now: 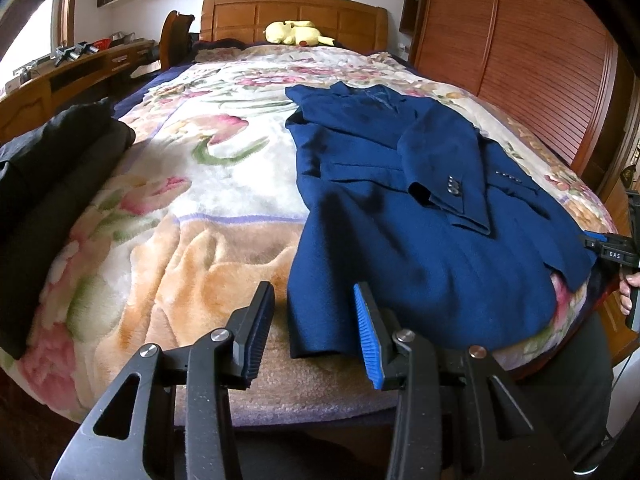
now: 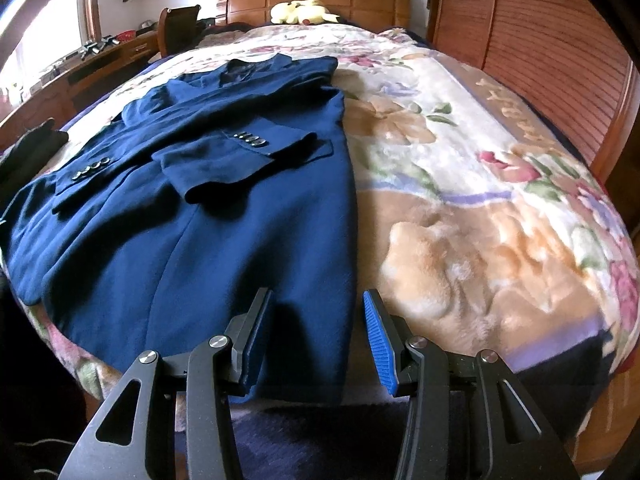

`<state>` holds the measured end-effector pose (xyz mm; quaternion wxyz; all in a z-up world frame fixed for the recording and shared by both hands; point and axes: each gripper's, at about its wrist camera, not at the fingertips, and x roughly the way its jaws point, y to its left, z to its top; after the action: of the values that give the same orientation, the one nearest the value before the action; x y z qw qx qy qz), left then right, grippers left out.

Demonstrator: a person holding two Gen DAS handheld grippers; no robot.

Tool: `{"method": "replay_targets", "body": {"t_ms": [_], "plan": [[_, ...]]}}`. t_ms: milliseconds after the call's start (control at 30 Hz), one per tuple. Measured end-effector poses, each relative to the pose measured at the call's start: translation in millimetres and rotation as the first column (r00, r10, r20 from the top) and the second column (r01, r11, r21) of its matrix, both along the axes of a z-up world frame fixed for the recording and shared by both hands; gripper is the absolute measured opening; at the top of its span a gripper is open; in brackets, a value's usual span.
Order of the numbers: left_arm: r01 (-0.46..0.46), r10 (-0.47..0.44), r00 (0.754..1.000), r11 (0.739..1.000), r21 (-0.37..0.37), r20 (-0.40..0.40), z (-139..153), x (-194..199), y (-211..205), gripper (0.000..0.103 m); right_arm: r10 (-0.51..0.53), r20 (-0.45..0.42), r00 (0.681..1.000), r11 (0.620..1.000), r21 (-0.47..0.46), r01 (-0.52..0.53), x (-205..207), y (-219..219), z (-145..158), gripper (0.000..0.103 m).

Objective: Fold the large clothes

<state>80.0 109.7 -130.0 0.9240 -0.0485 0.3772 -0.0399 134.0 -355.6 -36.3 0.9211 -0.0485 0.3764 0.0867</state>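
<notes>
1. The jacket is laid flat on the bed, sleeves crossed over the body, evidently readied for the next fold.
2. The left gripper and right gripper are held released at the hem corners, nothing grasped.
3. The hem's near edge is partly cut off by the jaws; a dark garment at the bed's side cannot be identified.

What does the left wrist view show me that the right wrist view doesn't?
Left wrist only: the right gripper at the blue jacket's far hem corner, held in a hand, and most of the dark folded clothes.
Right wrist only: the floral blanket's bare right side.
Both: the jacket with sleeves folded across, the yellow plush, open jaws at the near hem.
</notes>
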Motion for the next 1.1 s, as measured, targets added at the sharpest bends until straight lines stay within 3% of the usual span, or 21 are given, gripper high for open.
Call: {"method": "replay_targets", "body": {"t_ms": [100,167,200,267,367,467,567,800,1100], "plan": [[0.015,-0.015,1.0,1.0,-0.015,-0.004,-0.4,0.7,-0.6,0.038,0.023,-0.017,1.0,0.999,0.038,-0.022,-0.2,-2.6,-0.8,0.047],[0.032,-0.032,0.999,0.999,-0.03,-0.001,1.6,0.9,-2.4,0.022,0.044,-0.027,0.999,0.997,0.063,-0.043,-0.3,-3.4,-1.0,0.046],[0.037,-0.038,0.999,0.999,-0.034,-0.001,3.1,1.2,-3.3,0.015,0.055,-0.03,0.998,0.996,0.075,-0.053,-0.3,-3.0,-0.9,0.042],[0.051,-0.051,0.999,0.998,-0.037,0.014,11.5,1.8,-7.0,0.011,0.09,-0.032,0.995,0.992,0.094,-0.086,1.0,-0.7,1.7,0.023],[0.078,-0.077,0.994,0.997,-0.01,0.071,40.3,1.8,-15.9,0.009,0.133,0.001,0.991,0.986,0.097,-0.132,3.3,-0.8,17.4,0.006],[0.103,-0.104,0.985,0.995,0.015,0.138,72.2,-0.3,-25.7,0.008,0.145,0.089,0.985,0.974,0.165,-0.158,-0.4,-10.1,46.4,0.004],[0.121,-0.13,0.971,0.991,0.055,0.201,107.1,0.7,-39.2,0.005,0.144,0.17,0.975,0.97,0.169,-0.173,-7.5,-12.1,73.7,0.004],[0.159,-0.182,0.946,0.982,0.104,0.269,153.6,-2.0,-58.3,0.005,0.147,0.315,0.938,0.958,0.19,-0.214,-37.0,-14.1,123.5,0.003],[0.147,-0.206,0.888,0.974,0.172,0.411,222.1,-32.1,-63.6,0.005,0.135,0.489,0.862,0.952,0.176,-0.249,-105.4,-37.7,182.2,0.003]]}}
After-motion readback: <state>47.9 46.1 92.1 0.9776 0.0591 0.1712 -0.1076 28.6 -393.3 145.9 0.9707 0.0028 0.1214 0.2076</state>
